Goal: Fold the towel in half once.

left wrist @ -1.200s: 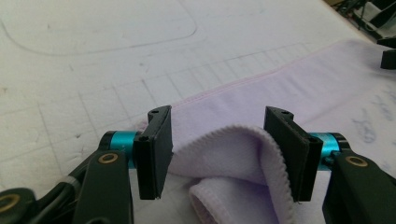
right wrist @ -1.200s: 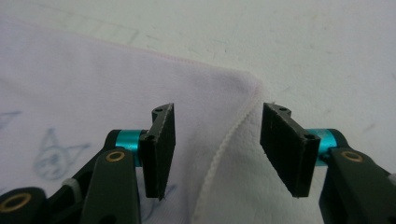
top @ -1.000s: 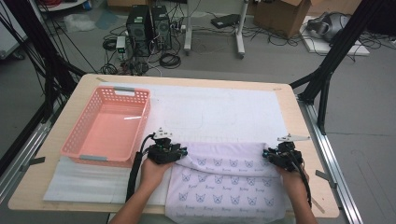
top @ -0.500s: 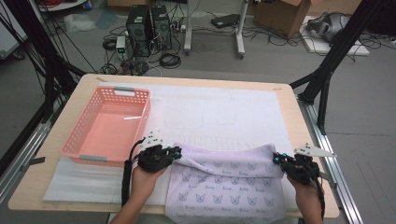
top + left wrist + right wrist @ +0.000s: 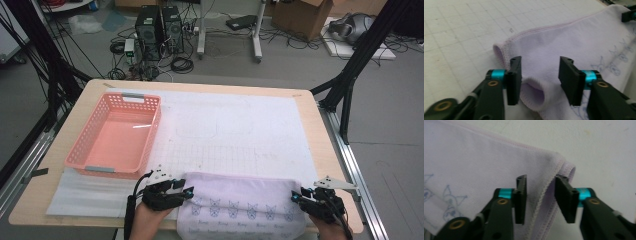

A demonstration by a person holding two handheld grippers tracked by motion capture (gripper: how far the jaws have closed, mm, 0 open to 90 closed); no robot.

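high view: the lavender printed cloth [image 5: 240, 210] is seen folded flat along the near edge of the surface [image 5: 325, 150], with the left tool [image 5: 186, 193] at its left corner and the right tool [image 5: 296, 196] at its right corner. the fold line of the cloth is stretched between the two tools. beyond both tools a wide stretch of white gridded mat [image 5: 235, 135] is left bare up to the far edge of the surface. behind and to the outer side of the left tool a pink basket [image 5: 82, 147] is set, well apart from the cloth; nothing is seen inside it. the right tool is placed near the right edge of the surface, with only a narrow strip of wood beside it.

in the left gripper view the jaws of the left tool [image 5: 539, 75] are held spread, having just been opening; a rolled hem of the cloth [image 5: 564, 42] lies between them, and the pads are not pressed on it. open mat is seen on the far side of the hem.

in the right gripper view the right tool [image 5: 540, 196] is likewise spread, its jaws having just been opening, with the stitched corner of the cloth [image 5: 486, 157] lying between the pads and not pinched. bare mat is seen past that corner.
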